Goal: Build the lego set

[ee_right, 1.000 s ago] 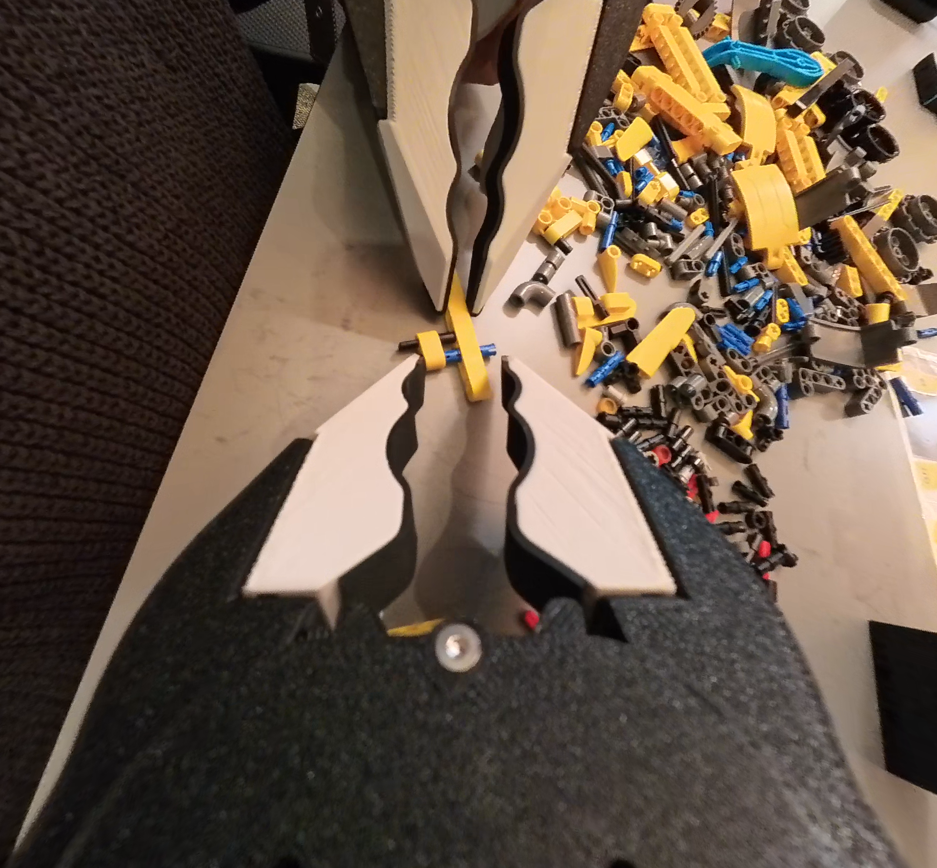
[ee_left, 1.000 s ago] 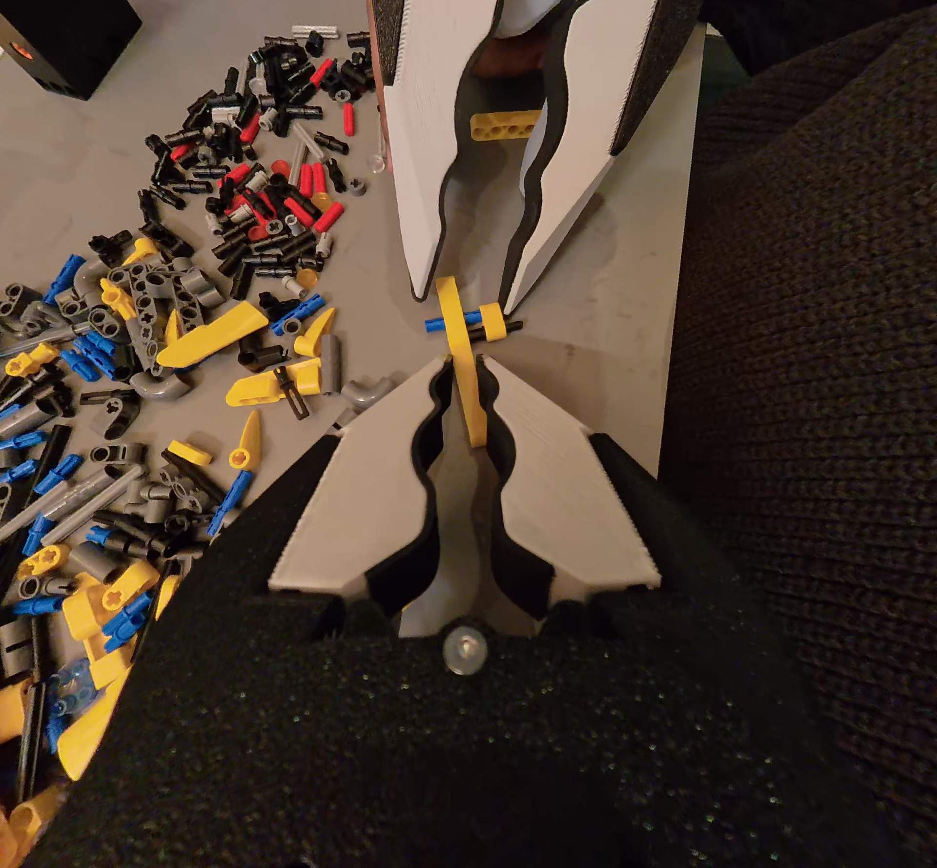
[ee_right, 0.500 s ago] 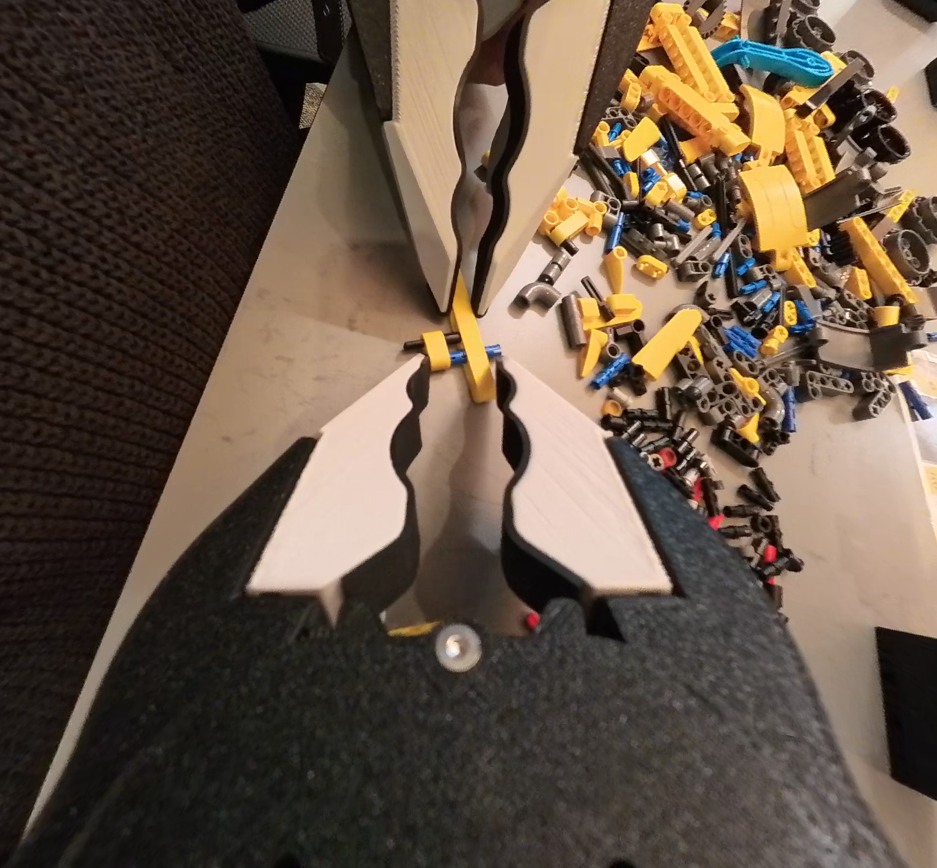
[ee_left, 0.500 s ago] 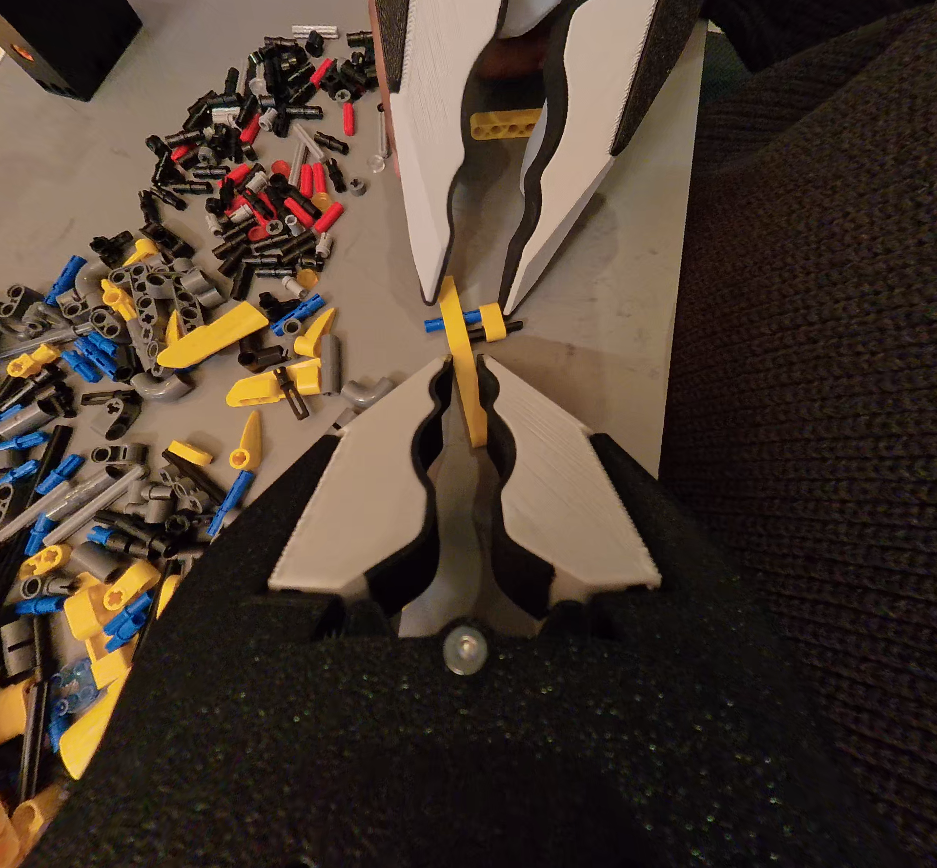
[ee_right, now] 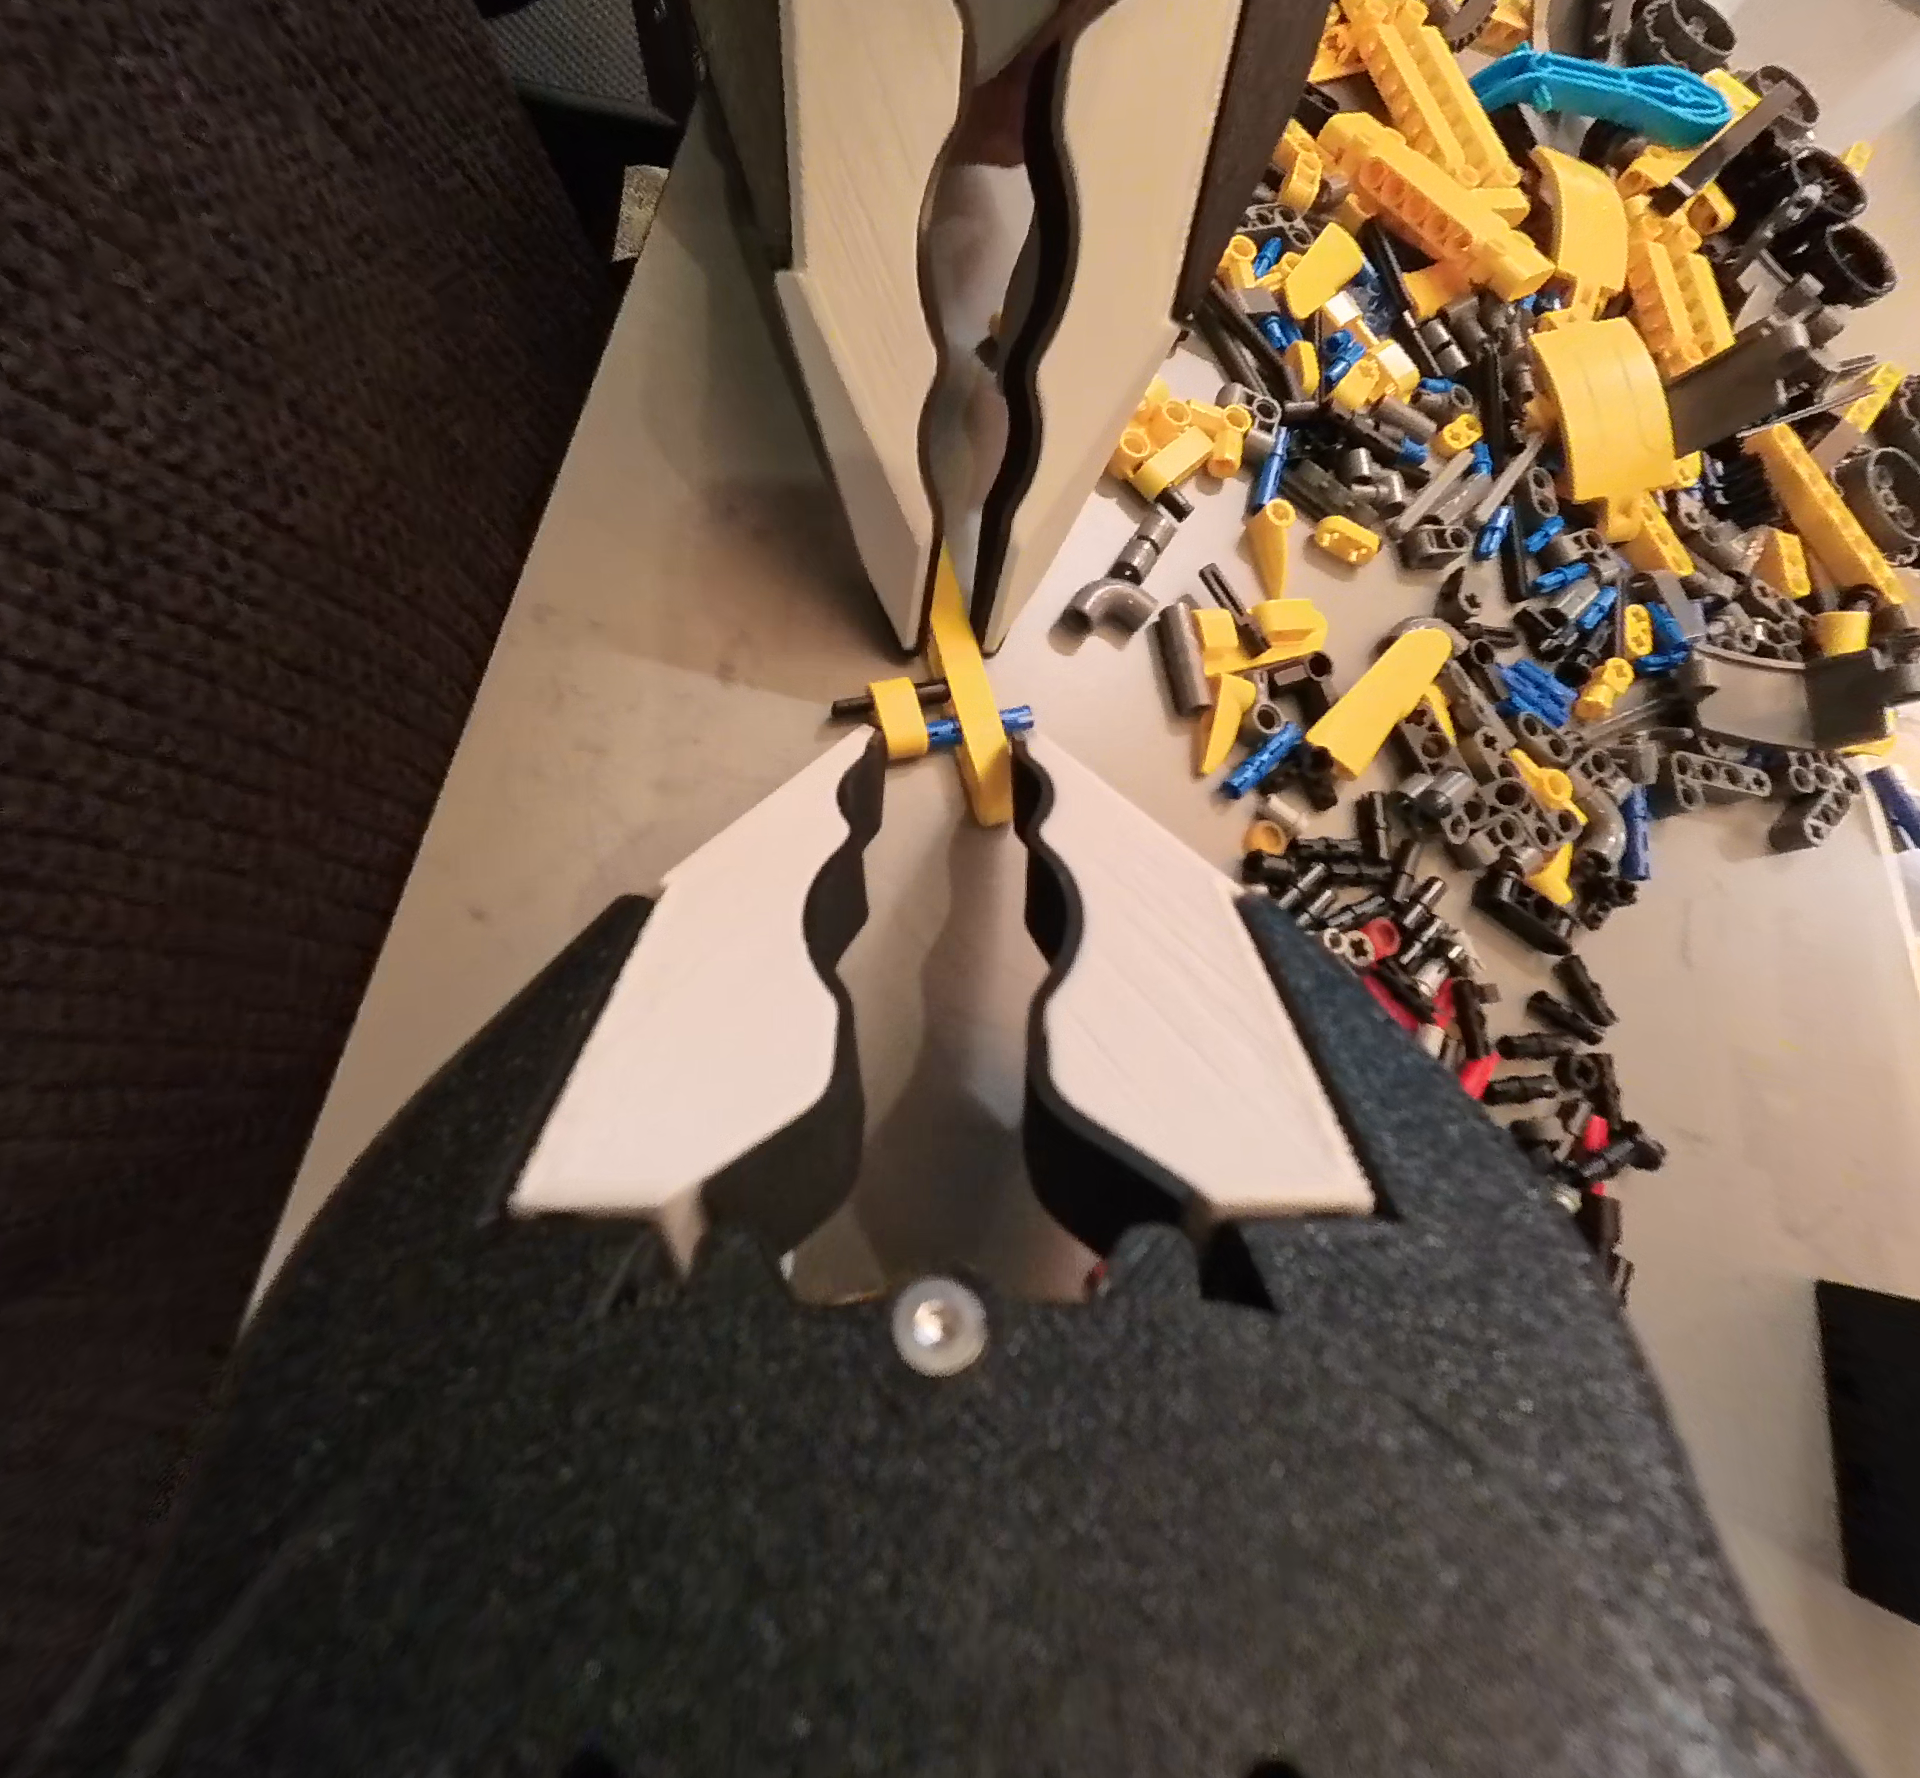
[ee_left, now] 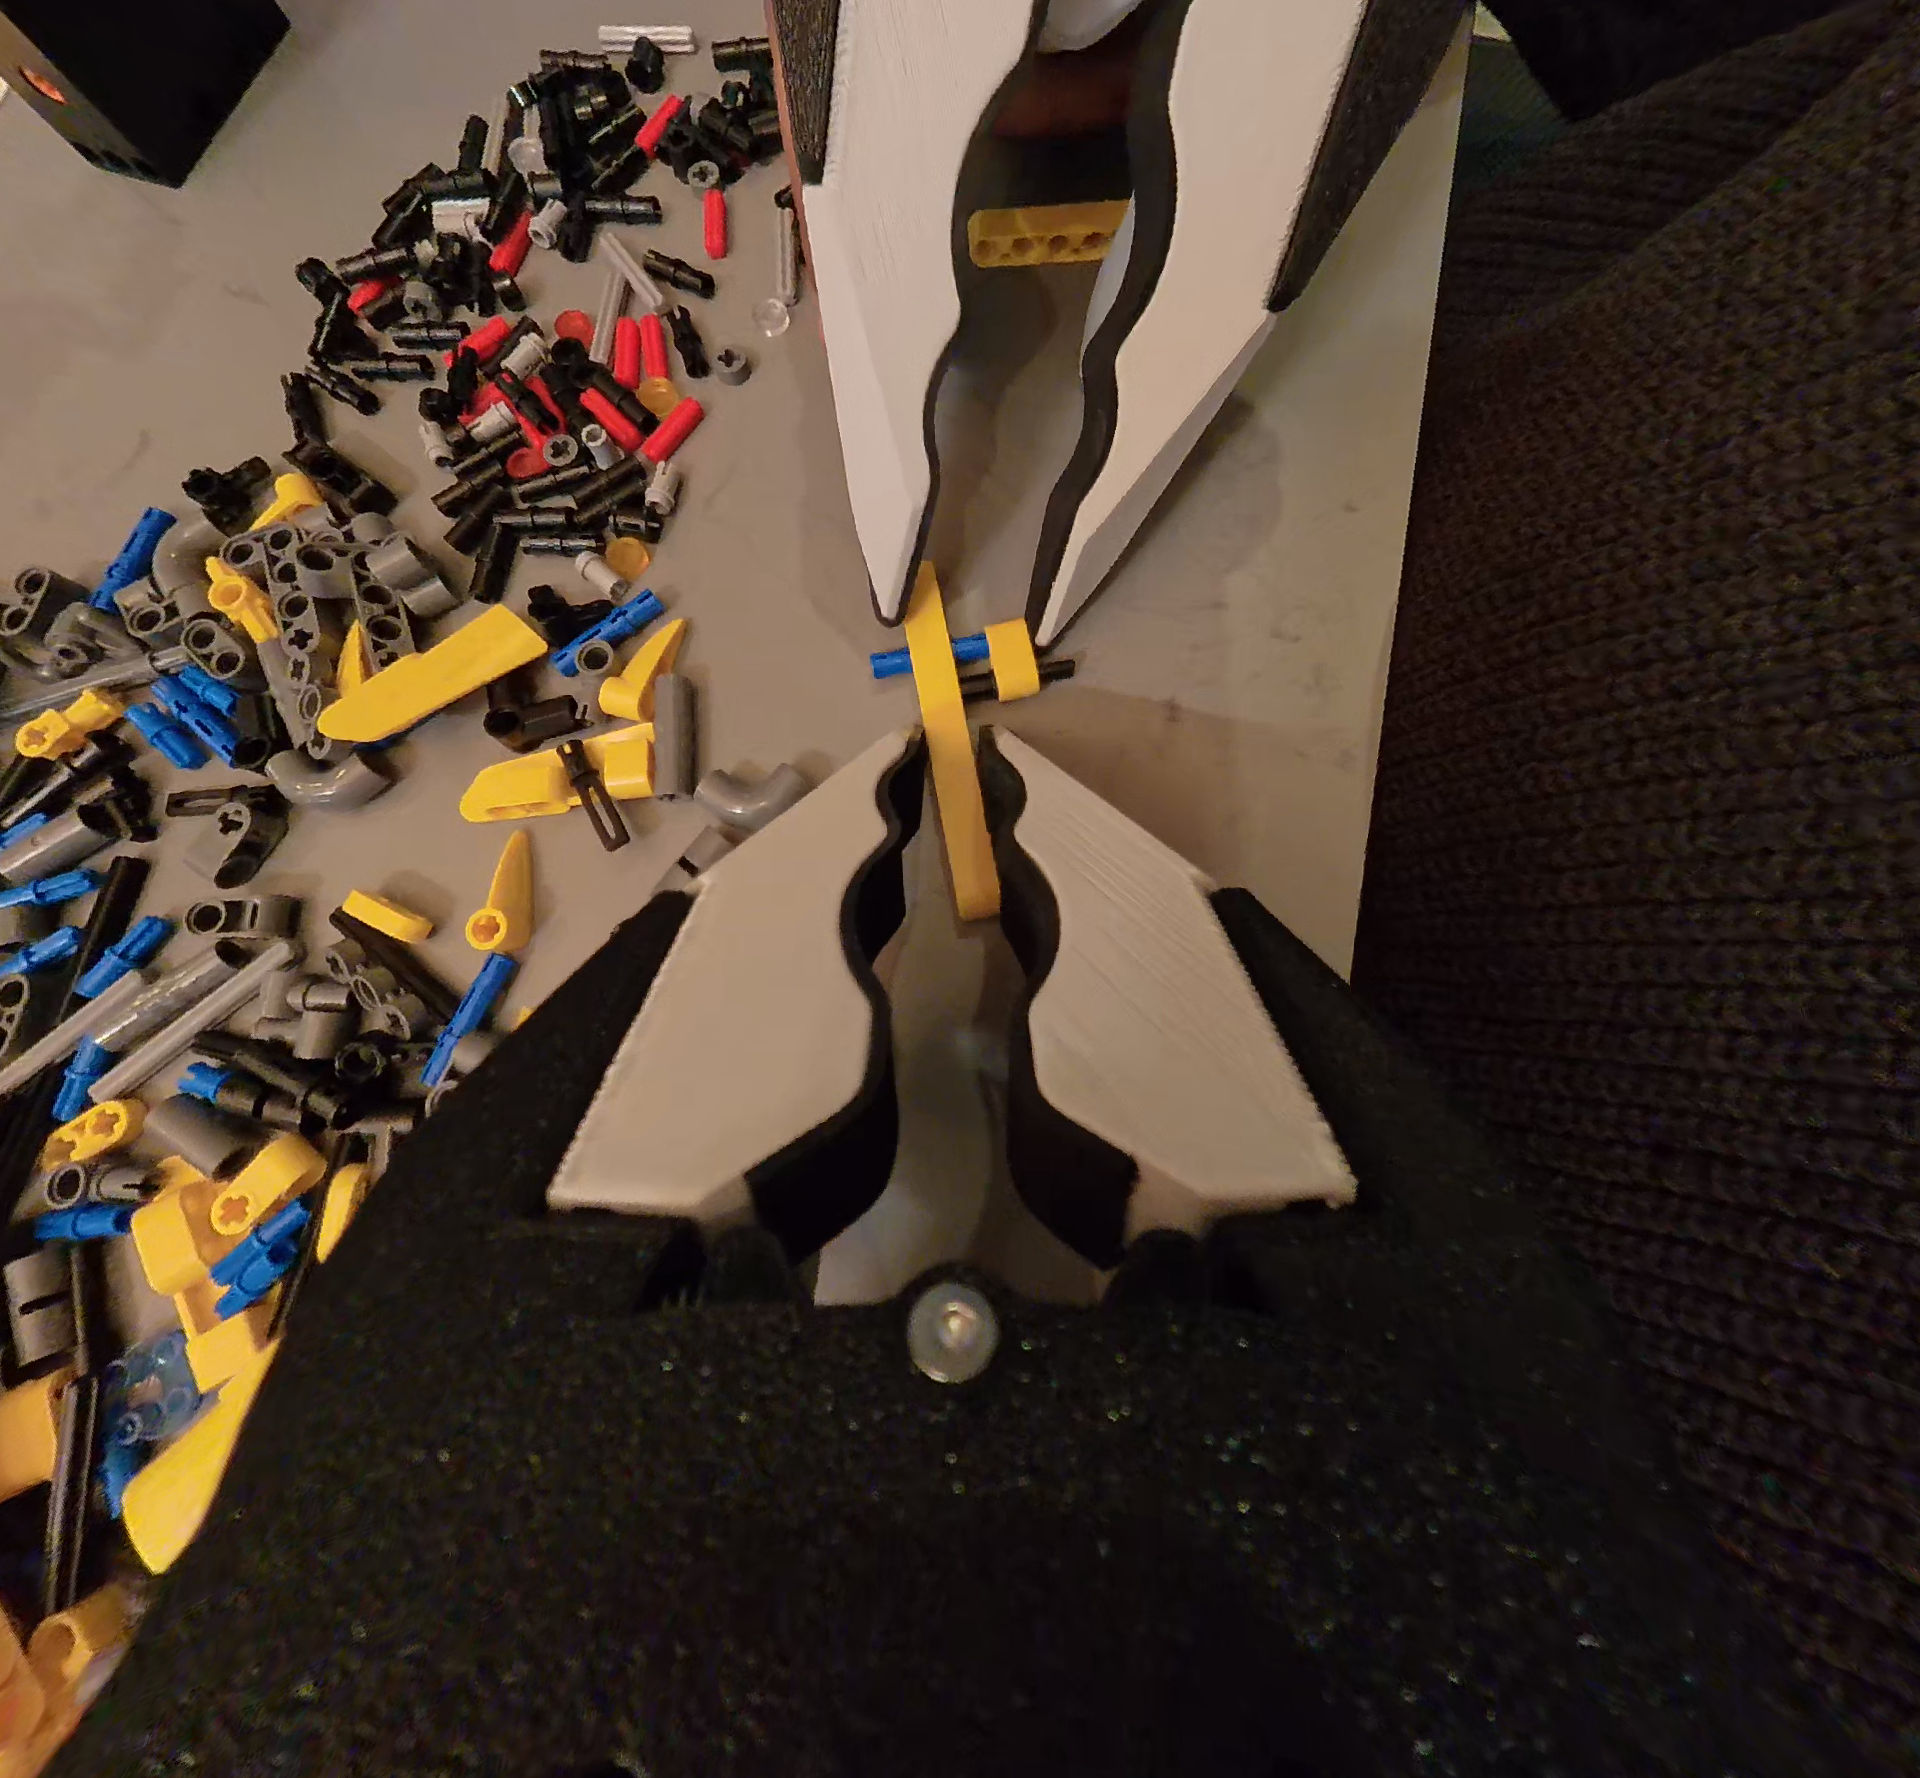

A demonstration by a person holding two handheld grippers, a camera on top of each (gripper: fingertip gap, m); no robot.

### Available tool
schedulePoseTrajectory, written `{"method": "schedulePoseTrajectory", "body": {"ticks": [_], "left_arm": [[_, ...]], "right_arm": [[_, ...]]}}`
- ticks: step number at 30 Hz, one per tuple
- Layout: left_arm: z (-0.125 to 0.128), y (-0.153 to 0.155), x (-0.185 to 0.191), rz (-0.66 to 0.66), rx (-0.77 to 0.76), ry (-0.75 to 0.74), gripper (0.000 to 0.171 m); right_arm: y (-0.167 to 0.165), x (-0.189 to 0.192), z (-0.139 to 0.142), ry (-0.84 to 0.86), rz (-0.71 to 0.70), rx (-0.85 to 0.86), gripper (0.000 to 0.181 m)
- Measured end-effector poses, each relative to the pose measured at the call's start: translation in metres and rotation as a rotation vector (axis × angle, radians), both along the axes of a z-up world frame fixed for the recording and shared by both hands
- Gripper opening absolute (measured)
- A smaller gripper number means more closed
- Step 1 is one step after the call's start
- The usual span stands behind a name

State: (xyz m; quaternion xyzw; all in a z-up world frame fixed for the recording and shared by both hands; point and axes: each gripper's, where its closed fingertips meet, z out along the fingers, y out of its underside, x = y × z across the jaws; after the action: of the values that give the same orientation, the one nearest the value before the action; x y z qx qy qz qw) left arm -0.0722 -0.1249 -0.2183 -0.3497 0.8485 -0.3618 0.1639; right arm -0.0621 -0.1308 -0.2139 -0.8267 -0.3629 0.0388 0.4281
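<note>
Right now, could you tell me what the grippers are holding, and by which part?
Left gripper pinches the yellow beam by its near end. Right gripper is open, holding nothing.

The left gripper (ee_left: 951, 741) is clamped on a thin yellow beam (ee_left: 948, 741), which stands on edge above the grey table (ee_left: 1247, 689) near its edge. A blue pin (ee_left: 896, 660) and a black pin (ee_left: 1049, 668) pass crosswise through the beam, and a small yellow connector (ee_left: 1011, 658) sits on them just beside it. The right gripper (ee_right: 945, 741) faces the other way, its 2 fingers apart on either side of the beam's far end and the connector.
</note>
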Motion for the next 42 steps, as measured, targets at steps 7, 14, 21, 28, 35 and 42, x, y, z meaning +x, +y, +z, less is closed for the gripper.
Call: {"method": "schedulePoseTrajectory", "body": {"ticks": [7,14,21,28,35,42], "left_arm": [[0.001,-0.001,-0.003,0.027,0.011,-0.002,0.016],[0.0,-0.005,0.0,0.038,0.016,0.002,0.021],[0.0,-0.007,-0.003,0.043,-0.026,0.031,0.026],[0.0,-0.004,0.0,0.065,-0.035,0.032,0.043],[0.0,-0.006,0.001,0.052,-0.01,0.01,0.043],[0.0,-0.005,0.002,0.061,-0.018,0.019,0.041]], "right_arm": [[0.0,0.0,0.0,0.005,-0.008,-0.015,0.024],[0.0,0.0,0.0,0.003,-0.013,-0.021,0.024],[0.0,0.0,0.0,0.005,-0.017,-0.022,0.024],[0.0,0.0,0.0,0.006,-0.019,-0.023,0.024],[-0.001,-0.001,-0.001,0.009,-0.019,-0.026,0.022],[-0.001,-0.001,0.0,0.007,-0.017,-0.023,0.022]]}}
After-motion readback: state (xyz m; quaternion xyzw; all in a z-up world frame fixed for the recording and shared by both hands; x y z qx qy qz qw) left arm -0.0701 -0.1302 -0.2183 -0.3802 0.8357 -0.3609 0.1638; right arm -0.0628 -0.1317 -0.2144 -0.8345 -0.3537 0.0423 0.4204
